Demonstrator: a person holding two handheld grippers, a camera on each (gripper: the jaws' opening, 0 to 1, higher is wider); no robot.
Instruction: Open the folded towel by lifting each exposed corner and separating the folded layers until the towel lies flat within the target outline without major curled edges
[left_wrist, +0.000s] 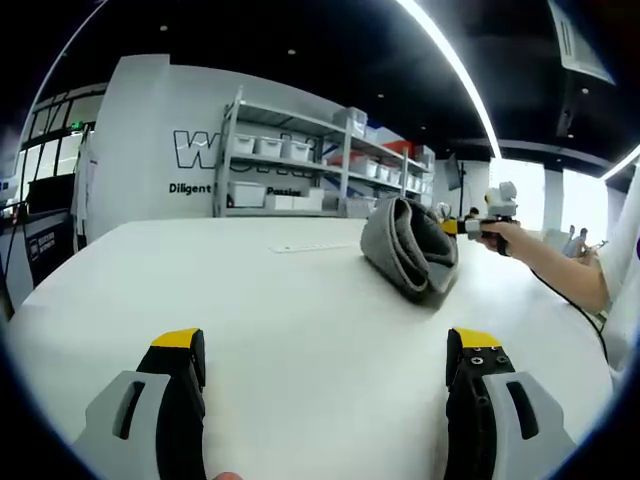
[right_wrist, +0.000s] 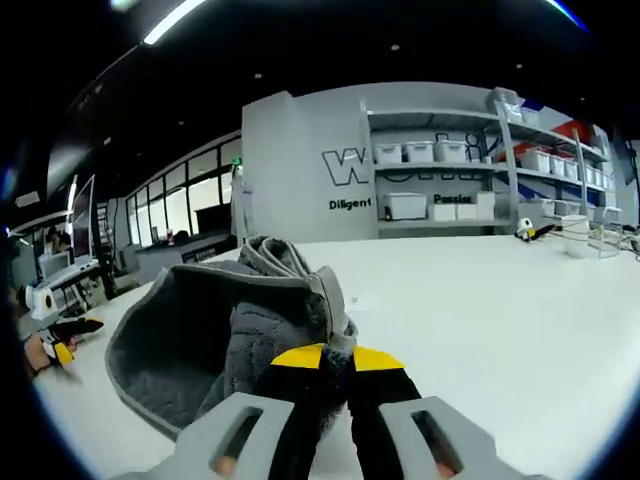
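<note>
The grey, thick-piled terry towel (right_wrist: 215, 340), bound with a paler stitched hem, sits bunched on the white table (left_wrist: 270, 320), far and to the right in the left gripper view, where it stands up as a curled hump with one layer rolled over itself. In the right gripper view the same cloth billows just past the yellow-tipped right gripper (right_wrist: 325, 360), whose jaws are pressed together with a fold of hem caught between them. The left gripper (left_wrist: 325, 350) hovers low over bare table, well apart from the towel, its jaws spread wide and holding nothing.

The main risk, as I judge it, is that the pinch has taken more than one layer; pulling then would drag the whole bundle across the table rather than peel it open. With nothing pinning the far side, the towel could also slide or flip over. A shallow bite on the hem may slip free mid-lift, letting the layer fall back curled. No target outline can be made out on the table, so where the towel should lie flat cannot be told

Far behind stand grey shelving with white storage bins (left_wrist: 300, 150) and a lettered wall
</note>
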